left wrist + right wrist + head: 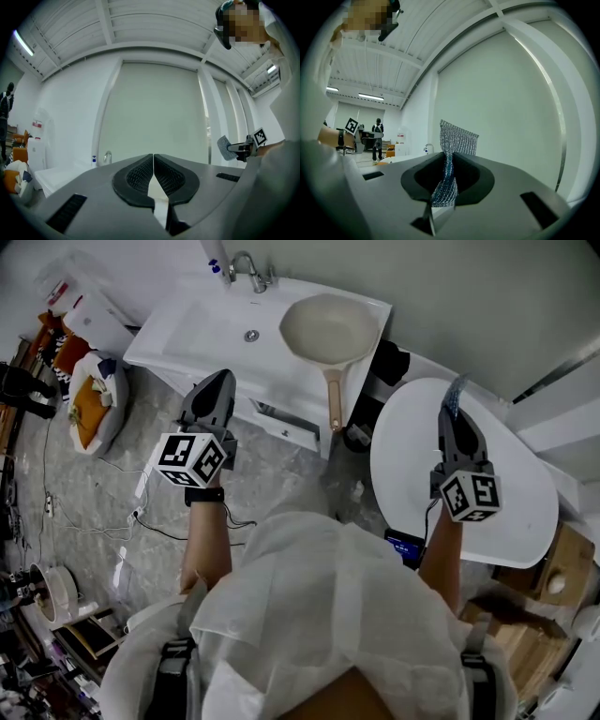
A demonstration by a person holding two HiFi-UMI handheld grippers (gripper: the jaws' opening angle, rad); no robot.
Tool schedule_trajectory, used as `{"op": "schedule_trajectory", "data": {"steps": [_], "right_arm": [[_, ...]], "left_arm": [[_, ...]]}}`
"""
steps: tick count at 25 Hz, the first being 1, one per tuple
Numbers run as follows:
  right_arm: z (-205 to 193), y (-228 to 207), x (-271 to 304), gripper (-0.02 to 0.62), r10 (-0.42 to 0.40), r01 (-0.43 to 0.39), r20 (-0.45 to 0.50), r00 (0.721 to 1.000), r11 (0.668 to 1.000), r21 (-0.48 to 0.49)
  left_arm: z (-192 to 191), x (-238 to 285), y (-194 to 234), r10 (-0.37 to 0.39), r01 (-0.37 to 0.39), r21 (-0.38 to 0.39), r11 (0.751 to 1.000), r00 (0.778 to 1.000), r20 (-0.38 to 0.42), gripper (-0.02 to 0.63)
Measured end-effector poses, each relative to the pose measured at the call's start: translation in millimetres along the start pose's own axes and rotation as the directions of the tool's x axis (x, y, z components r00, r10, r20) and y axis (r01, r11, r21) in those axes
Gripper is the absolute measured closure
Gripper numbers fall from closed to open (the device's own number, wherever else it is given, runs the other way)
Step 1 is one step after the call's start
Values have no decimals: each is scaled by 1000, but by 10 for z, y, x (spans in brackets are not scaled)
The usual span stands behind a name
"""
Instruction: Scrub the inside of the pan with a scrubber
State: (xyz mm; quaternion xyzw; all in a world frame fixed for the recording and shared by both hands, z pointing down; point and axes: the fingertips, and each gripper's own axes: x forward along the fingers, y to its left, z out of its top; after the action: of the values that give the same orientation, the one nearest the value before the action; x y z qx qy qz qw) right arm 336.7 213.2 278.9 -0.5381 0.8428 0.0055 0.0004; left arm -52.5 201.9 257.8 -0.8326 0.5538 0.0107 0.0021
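Observation:
A cream pan [328, 329] with a wooden handle [334, 397] lies on the right end of the white sink counter [380, 310], its handle pointing towards me. My left gripper [217, 381] hovers in front of the counter, left of the pan and apart from it; its jaws [153, 160] are shut with nothing between them. My right gripper [451, 411] is over the round white table [506, 512], right of the pan. It is shut on a silvery mesh scrubber [458, 139], which sticks up past the fingertips. The scrubber [456, 388] also shows in the head view.
A faucet [249, 272] and a basin [220, 324] take up the counter's left part. Bags [94, 404] and cables [141, 517] lie on the floor at left. Cardboard boxes [539, 610] stand at lower right. A person [378, 138] stands far off in the room.

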Motion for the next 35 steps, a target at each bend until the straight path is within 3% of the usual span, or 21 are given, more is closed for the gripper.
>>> {"op": "schedule_trajectory", "data": {"steps": [12,19,28,35], "right_arm": [[-113,23,635,548,45,-45,-57,997,999,-10],[-111,16,1325,548,-2,-3,-81,997,998,-64],[-70,-73,2303,548,-115,105,-103,988,989,-102],[-250,-6,2884,548,-177,160,-153,972,980,-117]], "left_arm": [[-69,437,334,-41,42,33,999,998,-49,588],[-284,1077,803,-127,130,35,991,988,-91,588],[-469,2128,1482,-257,259,5,966,958,-130,586],[-876,2712,1684,-377,380,-30,925,900,-217,586]]}}
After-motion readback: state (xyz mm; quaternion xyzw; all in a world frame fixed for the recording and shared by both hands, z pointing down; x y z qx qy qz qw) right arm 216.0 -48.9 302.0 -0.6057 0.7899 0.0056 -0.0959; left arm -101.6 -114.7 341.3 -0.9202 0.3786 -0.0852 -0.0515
